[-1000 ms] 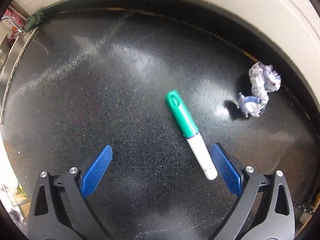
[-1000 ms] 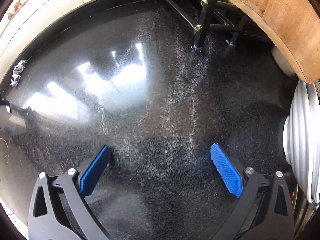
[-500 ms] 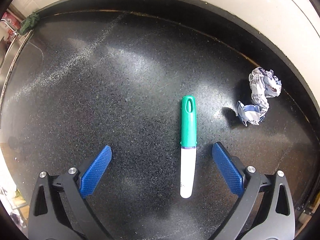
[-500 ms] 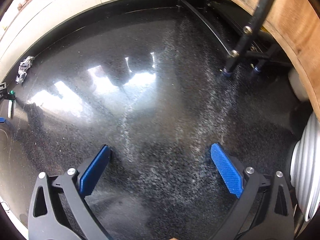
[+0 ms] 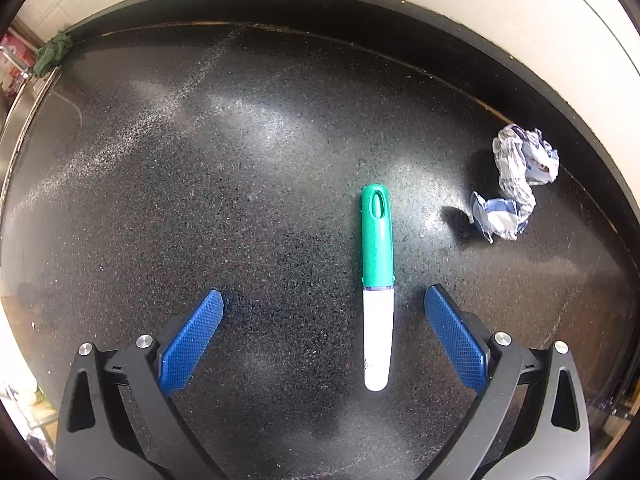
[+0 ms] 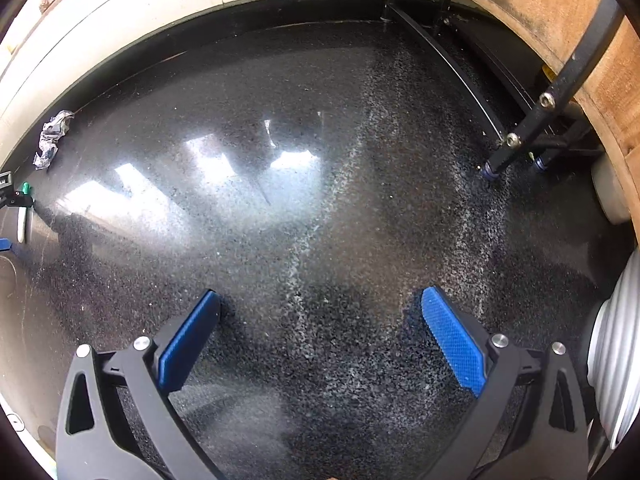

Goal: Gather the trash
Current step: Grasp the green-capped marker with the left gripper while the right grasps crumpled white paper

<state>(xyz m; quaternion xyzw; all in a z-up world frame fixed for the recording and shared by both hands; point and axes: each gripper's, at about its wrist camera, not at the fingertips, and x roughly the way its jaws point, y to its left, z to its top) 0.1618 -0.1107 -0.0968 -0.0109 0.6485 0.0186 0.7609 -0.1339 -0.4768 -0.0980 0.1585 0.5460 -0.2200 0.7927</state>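
Note:
A marker with a green cap and white barrel [image 5: 377, 280] lies on the black speckled floor, its white end between my left gripper's [image 5: 323, 300] open blue fingers, nearer the right one. A crumpled white-blue paper wad [image 5: 514, 184] lies to the right near the wall base. My right gripper [image 6: 320, 300] is open and empty over bare floor. In the right wrist view the paper wad [image 6: 52, 138] and the marker [image 6: 23, 216] show small at the far left.
A white wall with a black skirting [image 5: 360, 8] bounds the floor. A green rag [image 5: 52, 56] sits in the far left corner. Black metal legs [image 6: 532, 120] and a wooden board [image 6: 540, 12] stand at the right, with a ribbed white object [image 6: 616, 360] at the right edge.
The left gripper turned and lined up with the marker, which now points straight ahead between the fingers. The right gripper's view swung so the metal legs moved to the right.

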